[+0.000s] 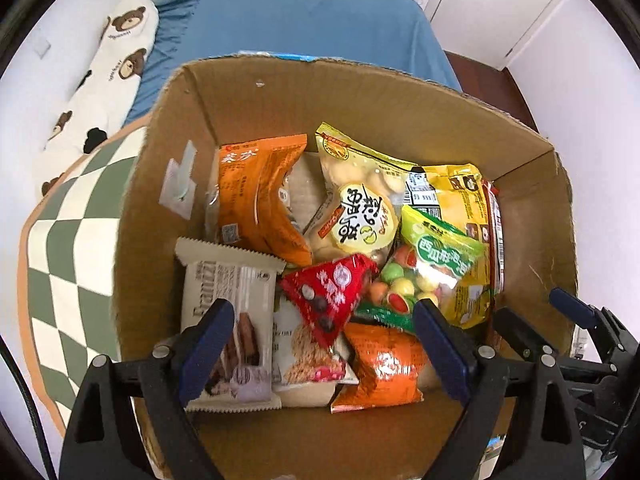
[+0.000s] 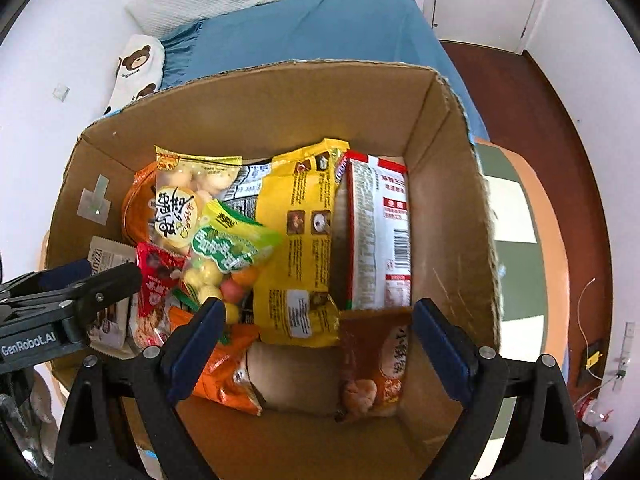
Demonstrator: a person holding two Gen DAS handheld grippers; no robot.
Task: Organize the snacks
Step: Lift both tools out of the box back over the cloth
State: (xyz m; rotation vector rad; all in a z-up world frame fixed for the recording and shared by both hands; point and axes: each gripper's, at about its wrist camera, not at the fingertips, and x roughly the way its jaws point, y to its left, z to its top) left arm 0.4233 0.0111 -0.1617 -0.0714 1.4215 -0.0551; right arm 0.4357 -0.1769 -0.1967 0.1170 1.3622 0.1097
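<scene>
Inside cardboard box (image 1: pixel 248 92), left to right: beige "Franzzi" wafer pack (image 1: pixel 228 320), red triangular packet (image 1: pixel 332 292), green candy bag (image 1: pixel 436 264), yellow pouch (image 2: pixel 300 248). Left gripper (image 1: pixel 324 344) marked "GenRobot.AI", right gripper (image 2: pixel 316 344): both spread wide, holding nothing.

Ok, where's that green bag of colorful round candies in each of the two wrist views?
Left wrist view: the green candy bag lies right of centre in the cardboard box, just beyond the left gripper.
Right wrist view: the same bag sits left of centre, above the right gripper.
Shared landmark: the big yellow packet beside it.
</scene>
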